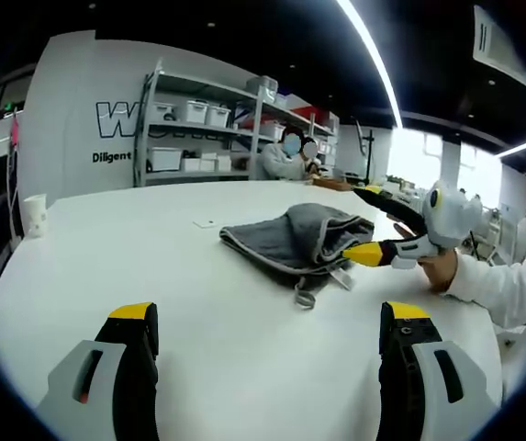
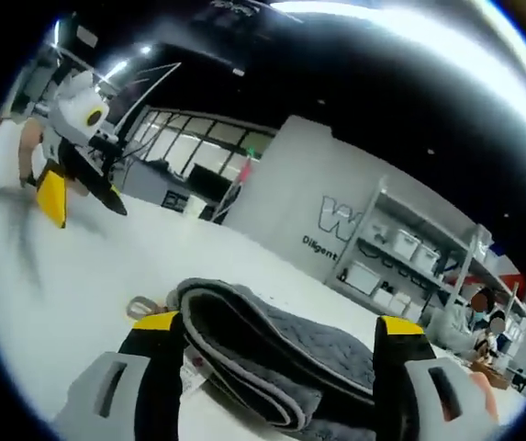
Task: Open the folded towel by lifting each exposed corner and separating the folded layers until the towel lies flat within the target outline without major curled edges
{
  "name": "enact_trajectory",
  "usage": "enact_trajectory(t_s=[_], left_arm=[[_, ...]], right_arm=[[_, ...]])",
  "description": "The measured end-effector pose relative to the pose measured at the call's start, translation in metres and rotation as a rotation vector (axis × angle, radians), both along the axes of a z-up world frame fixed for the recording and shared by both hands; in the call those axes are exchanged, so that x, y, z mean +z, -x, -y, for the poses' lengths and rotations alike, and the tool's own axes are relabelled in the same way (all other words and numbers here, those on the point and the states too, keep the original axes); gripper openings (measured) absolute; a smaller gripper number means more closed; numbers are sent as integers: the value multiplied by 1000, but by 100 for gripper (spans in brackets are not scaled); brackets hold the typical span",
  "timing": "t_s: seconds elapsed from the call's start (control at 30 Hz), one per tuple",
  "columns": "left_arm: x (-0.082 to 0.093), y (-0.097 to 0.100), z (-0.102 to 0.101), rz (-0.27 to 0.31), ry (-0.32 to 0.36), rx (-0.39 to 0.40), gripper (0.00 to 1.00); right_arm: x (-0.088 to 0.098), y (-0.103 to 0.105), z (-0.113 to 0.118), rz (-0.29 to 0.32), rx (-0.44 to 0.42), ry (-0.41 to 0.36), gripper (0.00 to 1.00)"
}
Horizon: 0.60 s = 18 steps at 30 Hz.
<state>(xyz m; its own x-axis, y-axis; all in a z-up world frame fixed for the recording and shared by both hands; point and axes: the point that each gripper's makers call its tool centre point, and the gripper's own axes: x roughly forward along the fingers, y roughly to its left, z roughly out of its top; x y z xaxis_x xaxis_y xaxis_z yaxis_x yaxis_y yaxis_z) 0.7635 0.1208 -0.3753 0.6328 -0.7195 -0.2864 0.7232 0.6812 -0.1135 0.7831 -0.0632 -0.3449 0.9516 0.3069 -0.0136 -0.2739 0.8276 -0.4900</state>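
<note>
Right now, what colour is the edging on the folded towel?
Light grey piping along the dark grey folded towel, clearest in the right gripper view.

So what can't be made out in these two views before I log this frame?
- Target outline: no marking shows on the table in the left gripper view; I cannot tell where it lies.
- Towel: its far edge is hidden by its own bunched folds, and its near corner by the right gripper.
- Towel's lower layers: cut off by the bottom edge of the right gripper view.
- Left gripper: motion-blurred in the right gripper view.
</note>
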Motion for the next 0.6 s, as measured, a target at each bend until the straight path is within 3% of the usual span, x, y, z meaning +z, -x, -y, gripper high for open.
enact_trajectory(t_s=[0.27,0.5,0.6], left_arm=[[0,0,1,-2,1,-4,100],[2,0,0,-1,9,-4,100],[3,-1,0,-1,13,-3,100]], right_arm=[[-7,8,-28,-20,45,11,72],[-25,12,-50,-119,85,-35,68],[-27,17,-58,-130,111,-40,67]])
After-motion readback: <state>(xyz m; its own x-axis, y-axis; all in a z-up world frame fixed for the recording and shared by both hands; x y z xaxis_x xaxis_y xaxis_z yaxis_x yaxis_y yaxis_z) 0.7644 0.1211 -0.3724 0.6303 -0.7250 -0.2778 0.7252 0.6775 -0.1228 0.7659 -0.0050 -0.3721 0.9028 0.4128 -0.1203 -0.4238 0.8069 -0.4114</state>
